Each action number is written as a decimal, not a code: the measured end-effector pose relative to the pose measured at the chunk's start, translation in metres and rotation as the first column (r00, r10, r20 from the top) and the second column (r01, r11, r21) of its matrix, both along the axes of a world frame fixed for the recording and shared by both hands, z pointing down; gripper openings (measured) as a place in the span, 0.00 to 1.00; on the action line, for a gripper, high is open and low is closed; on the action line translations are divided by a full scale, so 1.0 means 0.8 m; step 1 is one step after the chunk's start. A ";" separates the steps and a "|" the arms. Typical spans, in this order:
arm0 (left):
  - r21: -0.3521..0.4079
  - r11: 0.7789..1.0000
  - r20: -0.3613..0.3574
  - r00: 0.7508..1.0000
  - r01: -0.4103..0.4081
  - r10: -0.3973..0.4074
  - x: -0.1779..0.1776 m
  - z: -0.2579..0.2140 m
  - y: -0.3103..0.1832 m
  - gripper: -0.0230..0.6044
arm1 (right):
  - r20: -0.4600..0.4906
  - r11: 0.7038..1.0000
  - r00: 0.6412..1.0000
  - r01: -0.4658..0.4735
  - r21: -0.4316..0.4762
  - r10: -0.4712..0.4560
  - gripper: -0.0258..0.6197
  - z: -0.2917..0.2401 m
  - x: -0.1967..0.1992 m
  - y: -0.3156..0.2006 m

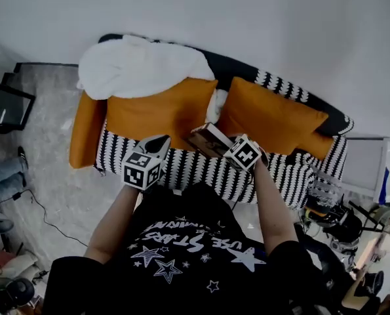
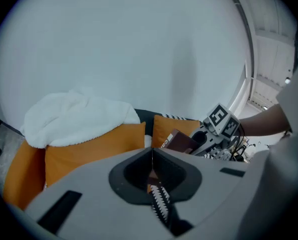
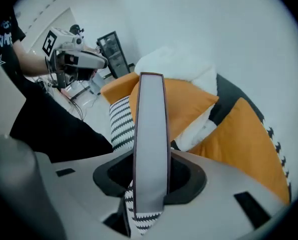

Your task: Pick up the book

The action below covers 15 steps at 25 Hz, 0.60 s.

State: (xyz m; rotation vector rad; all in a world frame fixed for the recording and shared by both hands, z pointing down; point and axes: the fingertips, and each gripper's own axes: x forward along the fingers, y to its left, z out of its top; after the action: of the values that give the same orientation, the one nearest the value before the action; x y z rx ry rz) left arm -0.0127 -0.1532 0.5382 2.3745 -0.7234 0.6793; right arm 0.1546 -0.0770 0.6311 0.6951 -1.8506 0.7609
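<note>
Right gripper view shows the right gripper (image 3: 151, 181) clamped on a thin book with a dark maroon cover and pale grey page edges (image 3: 151, 134). The book is seen edge-on and stands up out of the jaws, one pad on each cover. Behind it lie a black-and-white striped sofa (image 3: 119, 124), two bright orange fabric cushions (image 3: 189, 101) and a fluffy white blanket (image 3: 181, 64) heaped on the sofa back.

From the head view, the book sits in that gripper's hold over the striped seat, in front of the gap between the two cushions. The left gripper (image 1: 158, 141) hangs just beside it, to the left, over the front of the seat, and does not touch the book. Both forearms reach forward from a person in a black T-shirt printed with pale stars (image 1: 195, 241).

Left gripper view has its own jaws pressed together along a thin seam, with nothing between them. Beyond them the book shows slantwise against the right-hand cushion.
</note>
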 end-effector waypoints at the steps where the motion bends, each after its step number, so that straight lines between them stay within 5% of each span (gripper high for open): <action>1: 0.003 1.000 -0.013 1.000 -0.006 0.006 0.000 -0.007 0.001 0.06 | 0.006 0.999 1.000 -0.029 0.018 0.029 0.28 -0.010 -0.001 0.001; 7: 0.048 0.994 -0.056 0.994 -0.094 0.097 0.001 -0.041 0.001 0.06 | 0.043 0.969 0.977 -0.211 0.130 0.207 0.28 -0.066 -0.009 0.000; 15: 0.080 0.967 -0.090 0.964 -0.242 0.249 0.005 -0.061 0.013 0.06 | 0.180 0.832 0.871 -0.490 0.260 0.456 0.28 -0.126 -0.029 0.010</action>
State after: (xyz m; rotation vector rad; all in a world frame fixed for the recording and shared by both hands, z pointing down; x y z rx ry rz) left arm -0.0088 -0.1432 0.4893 2.5670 -0.4190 0.6395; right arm 0.1316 -0.0687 0.5306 1.3724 -1.9364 0.8517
